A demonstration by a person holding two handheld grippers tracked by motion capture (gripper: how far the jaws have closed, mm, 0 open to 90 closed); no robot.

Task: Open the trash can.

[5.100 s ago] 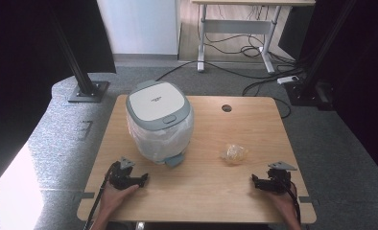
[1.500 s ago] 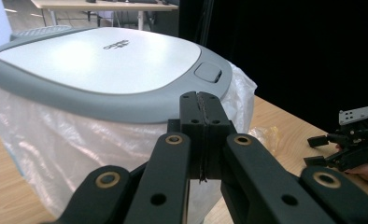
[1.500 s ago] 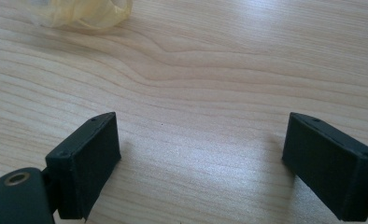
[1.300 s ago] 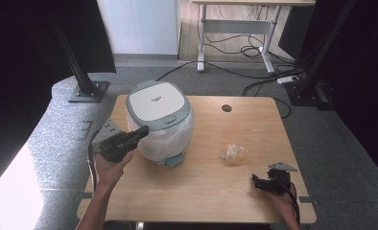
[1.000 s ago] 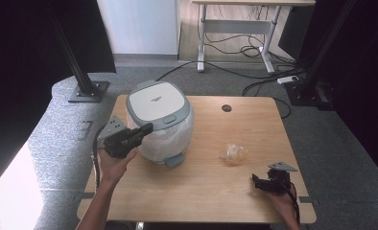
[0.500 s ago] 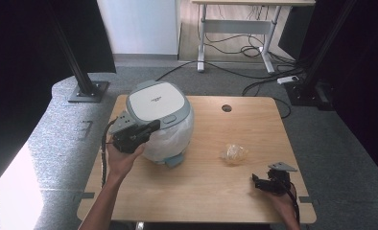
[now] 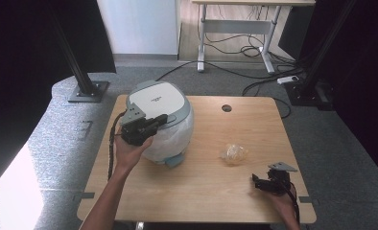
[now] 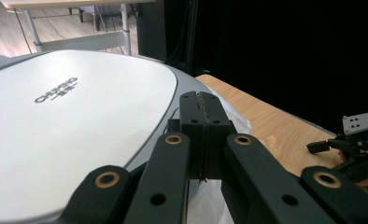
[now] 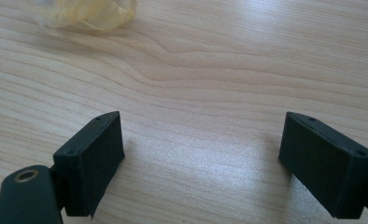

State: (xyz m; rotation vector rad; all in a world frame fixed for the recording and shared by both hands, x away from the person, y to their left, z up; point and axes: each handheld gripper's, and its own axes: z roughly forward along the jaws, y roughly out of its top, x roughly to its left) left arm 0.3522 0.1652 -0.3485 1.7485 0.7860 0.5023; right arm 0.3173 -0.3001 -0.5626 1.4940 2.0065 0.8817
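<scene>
Left gripper (image 7: 159, 119) hovers over the rice cooker lid (image 7: 157, 99), jaws together — right gripper (image 7: 258, 181) spread wide on the table (image 7: 216, 191)

Grey carpet floor (image 7: 57, 158), black curtains (image 7: 14, 57), white panel (image 7: 139, 24), desk frame (image 7: 235, 24), tangled cables (image 7: 254, 52).

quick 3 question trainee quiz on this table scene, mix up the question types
1. True or false: the left claw has its jaws wide apart.
2. Which thing lies nearest the right claw? A) white and grey-blue rounded rice cooker B) crumpled yellowish clear plastic wrapper C) round hole in the light wooden table
3. Fill in: the left claw is raised beside the rice cooker's ____ lid.

Key: 1 false, the jaws are pressed together with nothing between them. 2 B. 3 white.
</scene>
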